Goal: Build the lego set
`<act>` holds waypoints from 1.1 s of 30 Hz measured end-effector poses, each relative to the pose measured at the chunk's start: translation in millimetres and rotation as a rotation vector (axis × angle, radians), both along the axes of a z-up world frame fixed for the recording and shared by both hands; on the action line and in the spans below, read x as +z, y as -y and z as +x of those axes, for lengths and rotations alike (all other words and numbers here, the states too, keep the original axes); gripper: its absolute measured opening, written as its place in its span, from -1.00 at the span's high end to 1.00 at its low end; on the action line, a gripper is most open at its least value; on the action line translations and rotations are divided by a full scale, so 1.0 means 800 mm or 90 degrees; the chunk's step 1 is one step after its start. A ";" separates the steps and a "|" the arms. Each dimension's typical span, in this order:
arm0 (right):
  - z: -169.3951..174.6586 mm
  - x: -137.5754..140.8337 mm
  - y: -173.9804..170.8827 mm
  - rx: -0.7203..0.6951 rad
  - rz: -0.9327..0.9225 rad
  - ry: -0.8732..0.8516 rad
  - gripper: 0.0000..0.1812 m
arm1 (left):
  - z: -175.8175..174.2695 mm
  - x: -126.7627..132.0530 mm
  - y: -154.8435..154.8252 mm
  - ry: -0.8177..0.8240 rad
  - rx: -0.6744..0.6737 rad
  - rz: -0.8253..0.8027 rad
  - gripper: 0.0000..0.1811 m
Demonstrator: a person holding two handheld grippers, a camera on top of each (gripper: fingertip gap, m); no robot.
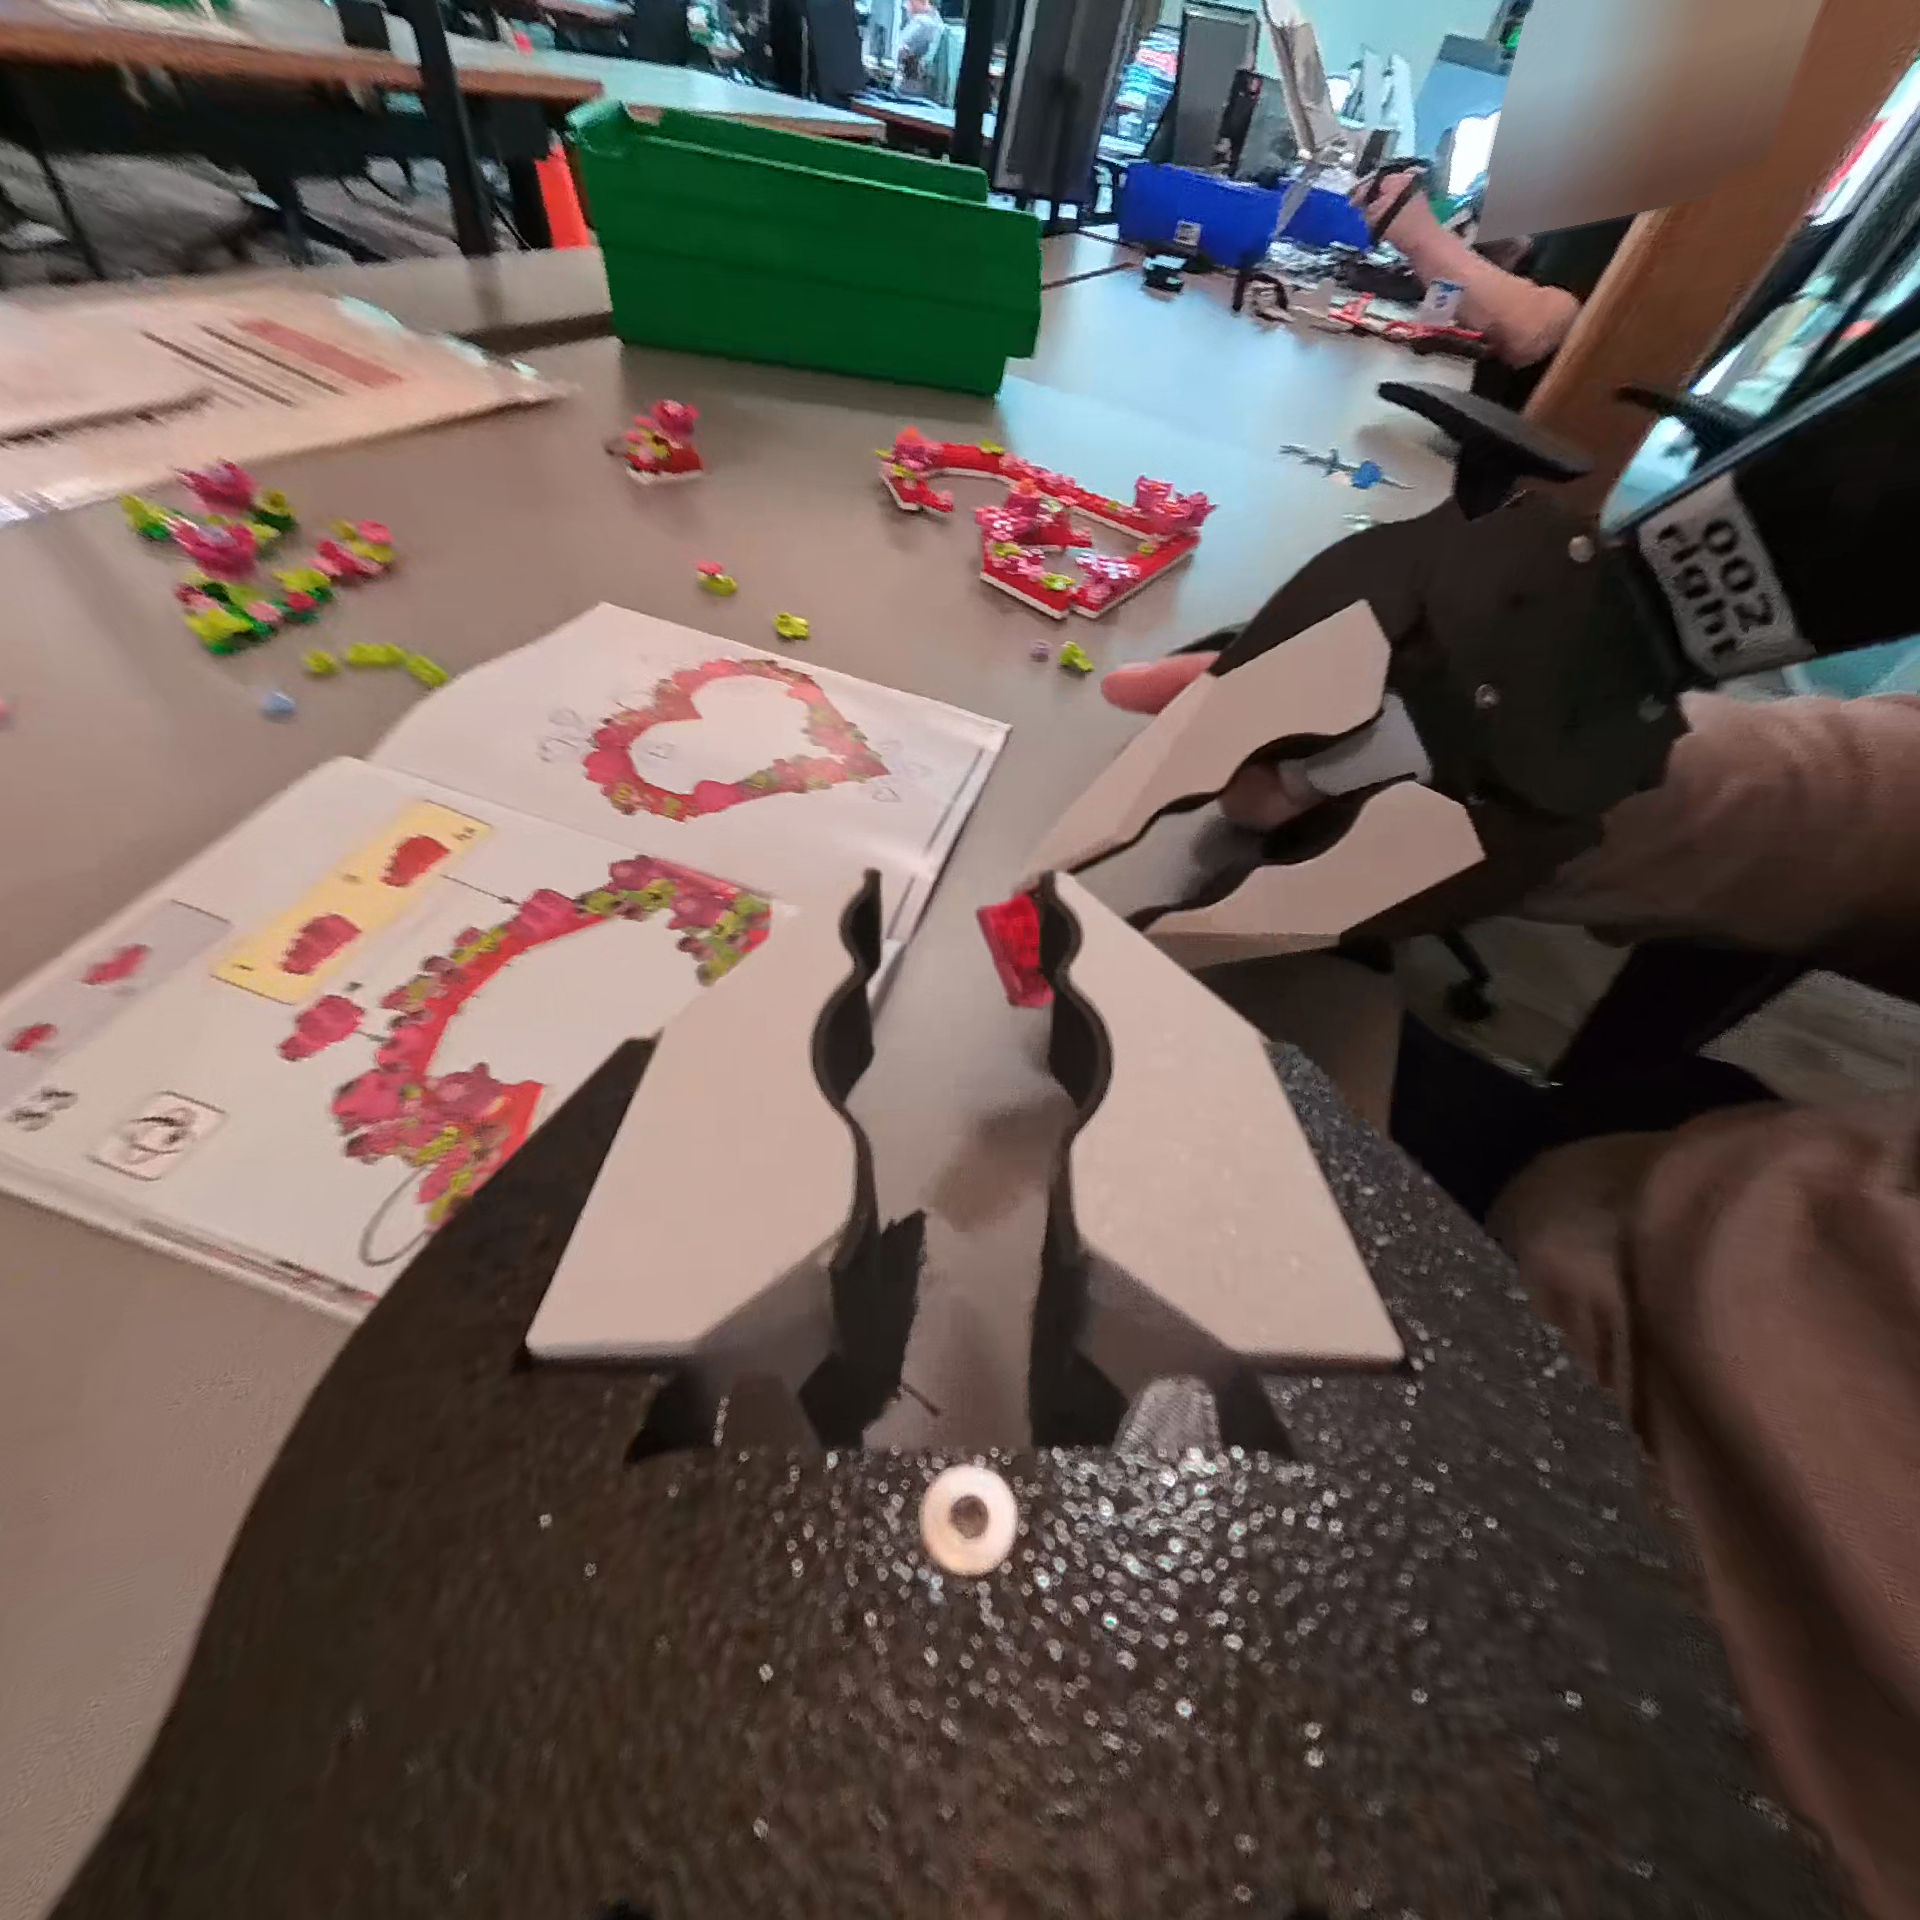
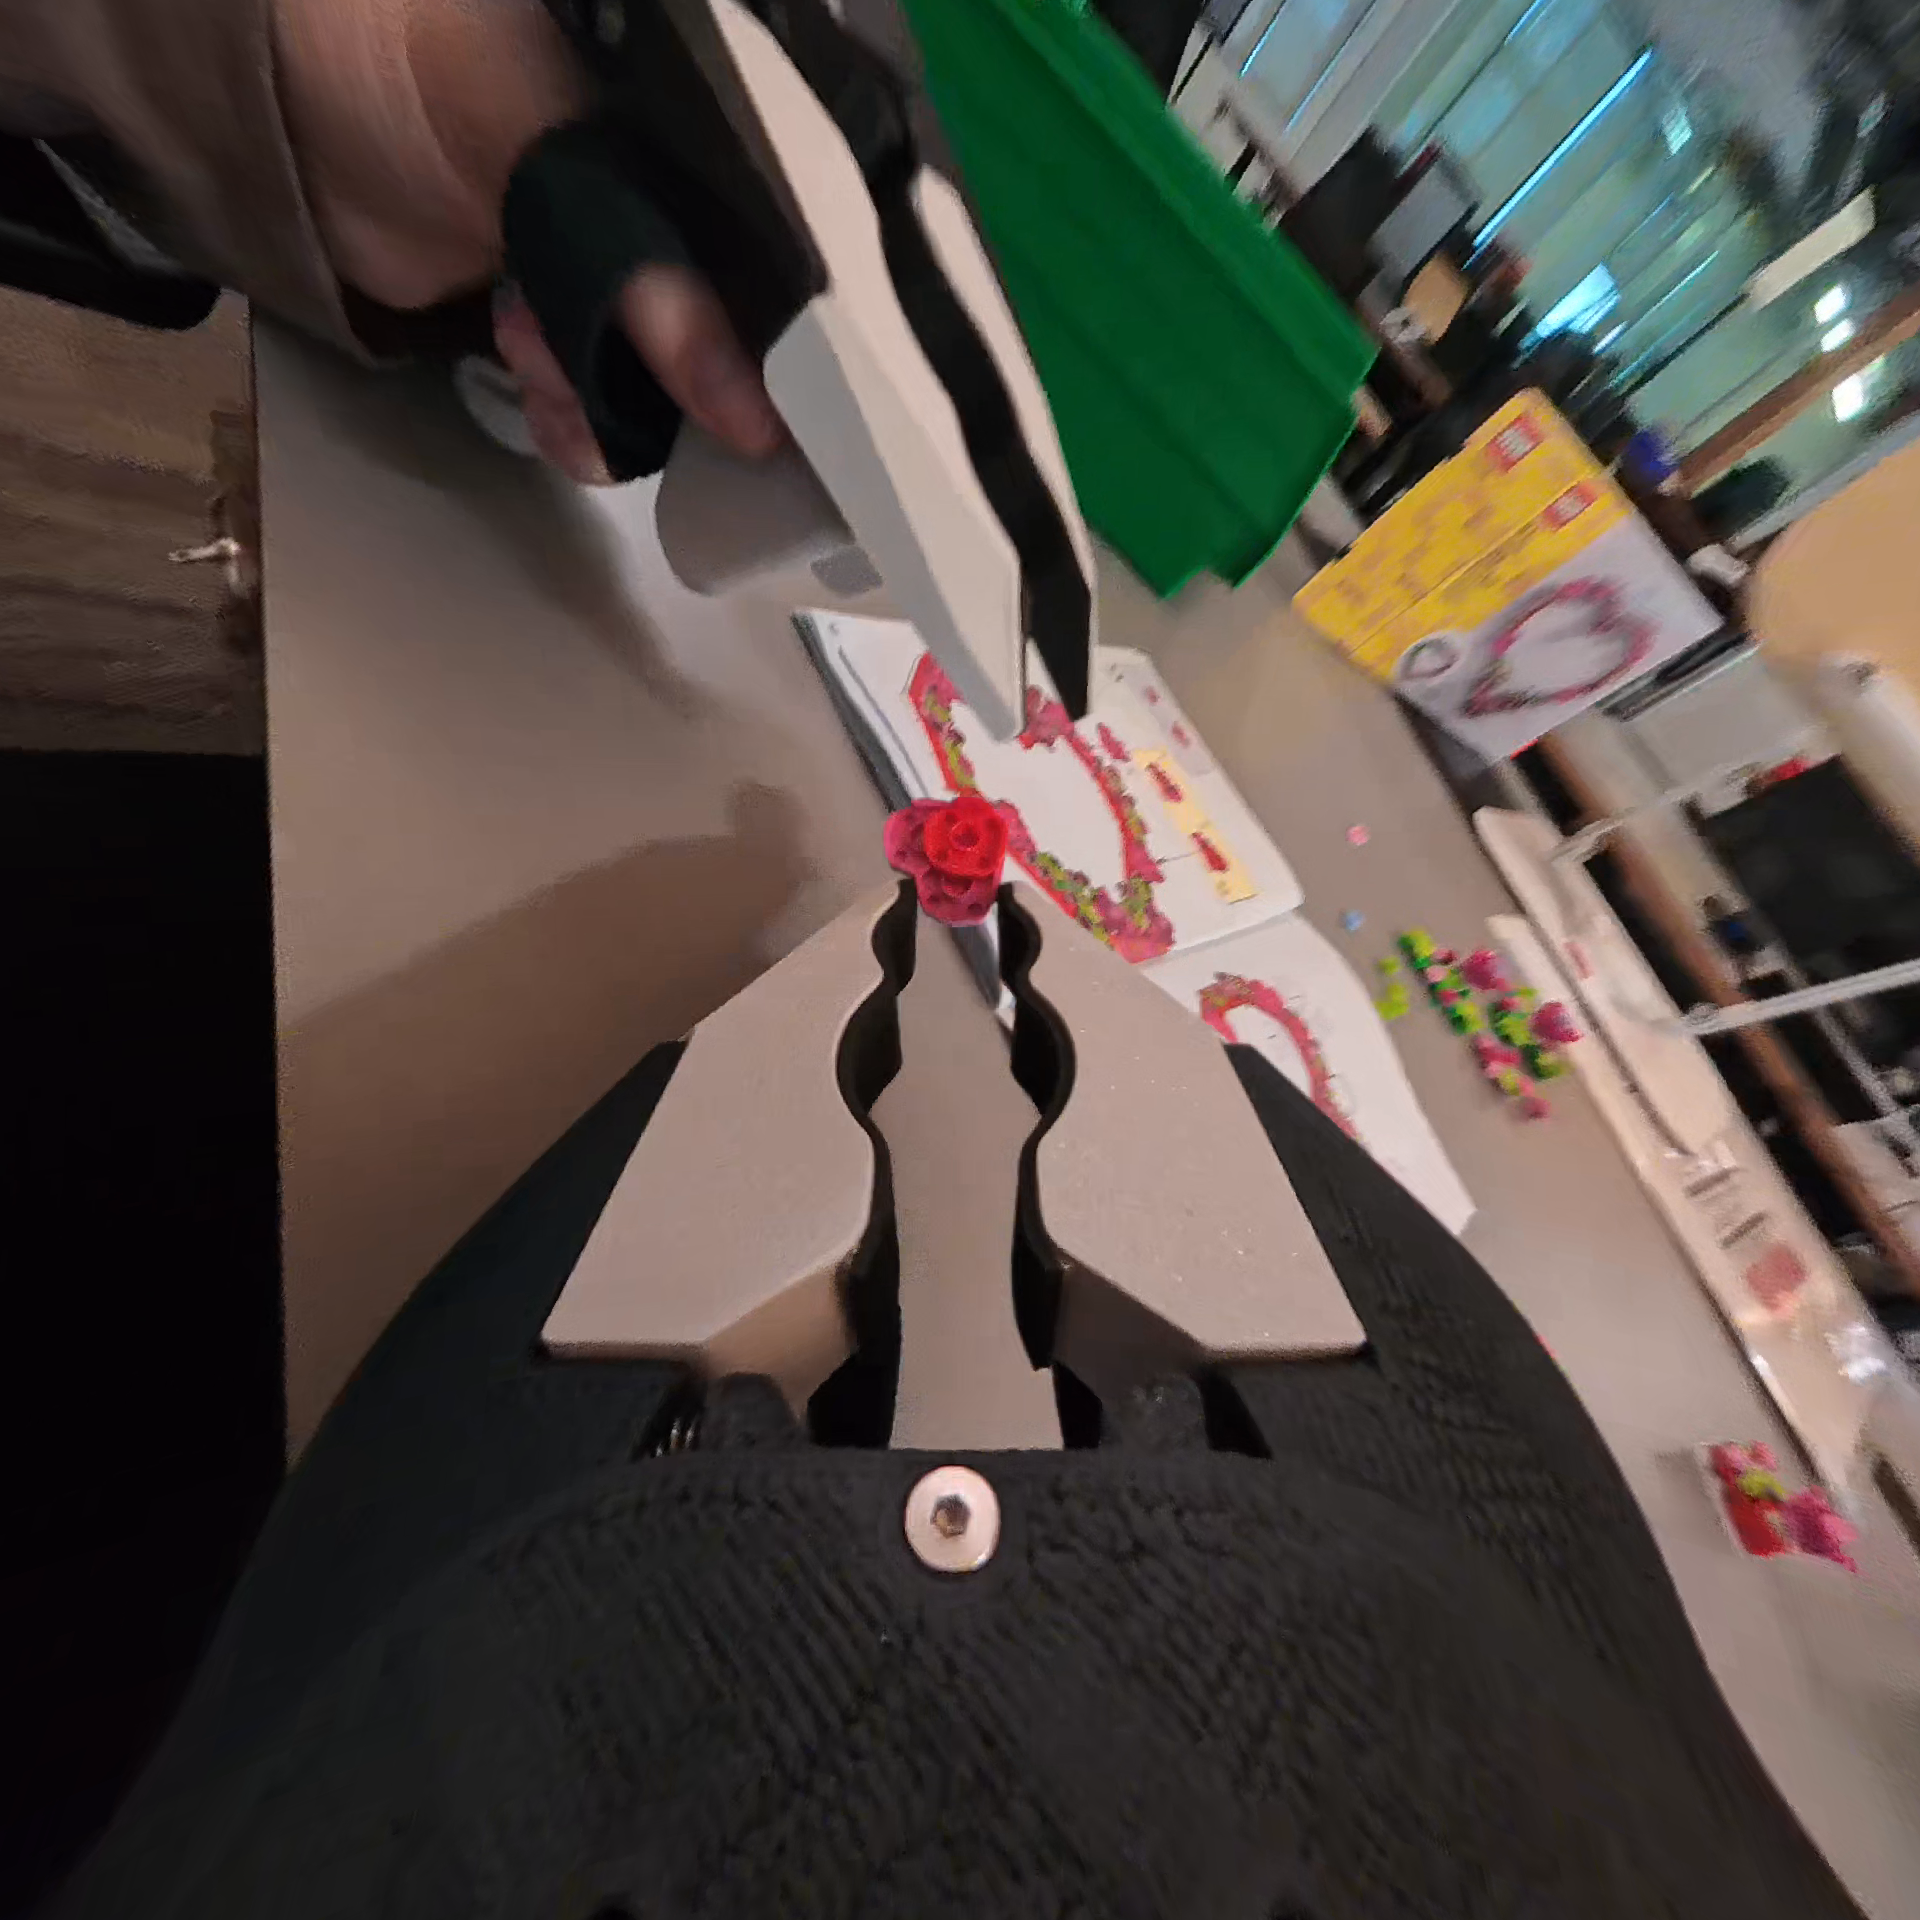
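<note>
My right gripper [image 2: 954, 894] is shut on a small red flower piece [image 2: 951, 852], pinched at its fingertips above the table. In the left wrist view that piece [image 1: 1013, 951] sits just inside my left gripper's right finger, with the right gripper [image 1: 1039, 883] coming in from the right. My left gripper [image 1: 961, 904] is open and empty; in the right wrist view it [image 2: 1034, 696] hangs over the open instruction booklet [image 1: 520, 935]. A partly built red heart frame with pink flowers [image 1: 1060, 540] lies farther back on the table.
A green bin [image 1: 810, 260] stands at the back. Loose pink and lime flower pieces [image 1: 249, 561] lie at the left, and a small red cluster [image 1: 665, 442] near the bin. The yellow set box [image 2: 1496, 582] lies beyond the booklet. Another person's arm [image 1: 1455, 270] works at the far right.
</note>
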State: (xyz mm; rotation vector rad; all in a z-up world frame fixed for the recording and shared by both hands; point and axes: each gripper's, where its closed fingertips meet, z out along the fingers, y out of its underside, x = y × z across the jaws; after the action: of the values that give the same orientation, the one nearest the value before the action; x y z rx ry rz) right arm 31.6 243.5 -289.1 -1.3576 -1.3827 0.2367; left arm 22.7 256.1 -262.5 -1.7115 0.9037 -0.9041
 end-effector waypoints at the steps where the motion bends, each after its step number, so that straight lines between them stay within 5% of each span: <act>1: 0.001 0.006 0.001 0.003 0.020 -0.014 0.85 | 0.002 -0.001 0.003 0.008 -0.010 -0.016 0.69; 7: 0.002 0.031 0.004 0.013 0.098 -0.059 0.85 | 0.011 -0.001 0.013 0.012 -0.030 -0.049 0.69; 12: 0.006 0.035 0.002 0.010 0.110 -0.069 0.85 | 0.015 0.005 0.018 0.037 -0.054 -0.030 0.93; 15: 0.007 0.036 0.005 0.021 0.079 -0.084 0.77 | 0.008 0.017 0.012 0.001 -0.027 0.094 1.00; 20: 0.011 0.033 0.009 0.039 0.098 -0.044 0.73 | 0.011 0.007 0.021 -0.211 -0.025 0.396 1.00; 25: 0.007 0.017 0.018 0.050 0.201 0.065 0.86 | 0.027 -0.021 0.033 -0.351 -0.060 0.525 1.00; 29: 0.007 0.007 0.020 0.049 0.255 0.132 0.93 | 0.027 -0.024 0.034 -0.352 -0.057 0.549 1.00; 33: 0.026 0.021 0.012 0.016 0.280 0.134 0.93 | 0.025 -0.020 0.029 -0.366 -0.025 0.593 0.72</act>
State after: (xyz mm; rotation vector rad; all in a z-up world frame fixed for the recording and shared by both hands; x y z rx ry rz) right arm 52.6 234.0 -272.4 -1.0173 -1.5179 -0.1925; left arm 43.0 232.8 -278.2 -1.1074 1.4419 0.0711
